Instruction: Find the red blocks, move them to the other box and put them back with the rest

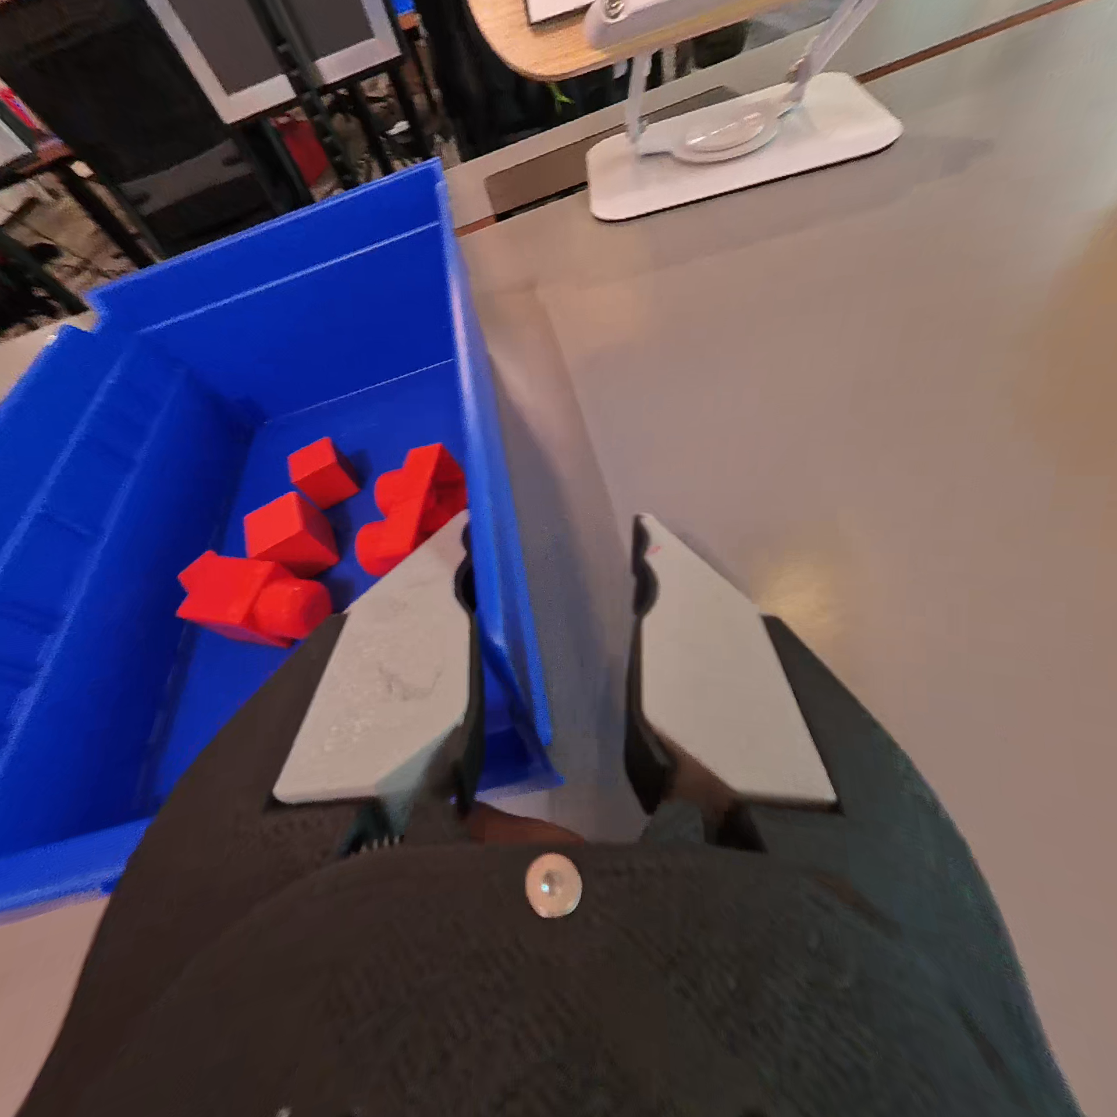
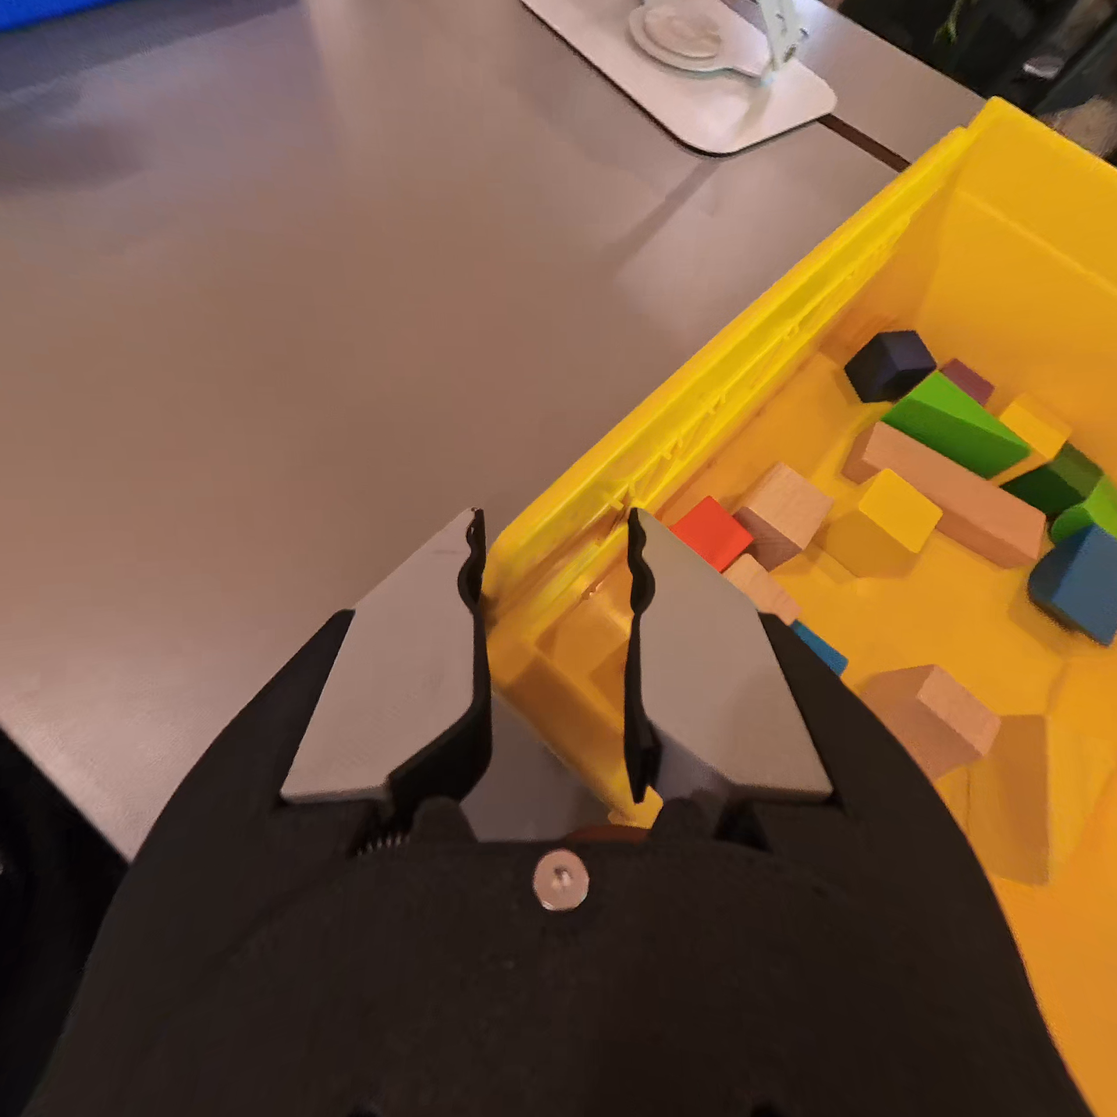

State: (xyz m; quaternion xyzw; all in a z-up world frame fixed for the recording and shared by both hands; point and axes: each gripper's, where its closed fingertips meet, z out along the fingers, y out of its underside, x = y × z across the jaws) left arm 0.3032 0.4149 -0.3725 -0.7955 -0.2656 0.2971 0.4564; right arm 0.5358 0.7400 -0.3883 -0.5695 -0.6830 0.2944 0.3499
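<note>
A: While both grippers hang over box rims, neither carries a block. Left gripper [image 1: 550,526]: jaws apart, straddling the near right wall of the blue box [image 1: 465,338], nothing pinched that I can see.

B: Contents of blue?

A: Red blocks [image 1: 290,532] only, scattered on the floor toward its right wall; some cubes, some rounded pieces. Judgement: they are gathered there as the sorted-out set.

B: Right side?

A: Right gripper [image 2: 553,526], jaws also spread, sits over the corner of the yellow box [image 2: 695,423]; one fingertip lies outside the wall, the other inside. Pads do not appear to press on the rim, so I log it as released.

B: Anything red left in yellow?

A: One red block [image 2: 713,532], just beside the inner fingertip, touching a plain wood block [image 2: 780,520]. Green, blue and yellow pieces lie farther in. Judgement: that block is probably the next pick, and the tight neighbours may crowd the grasp.
</note>
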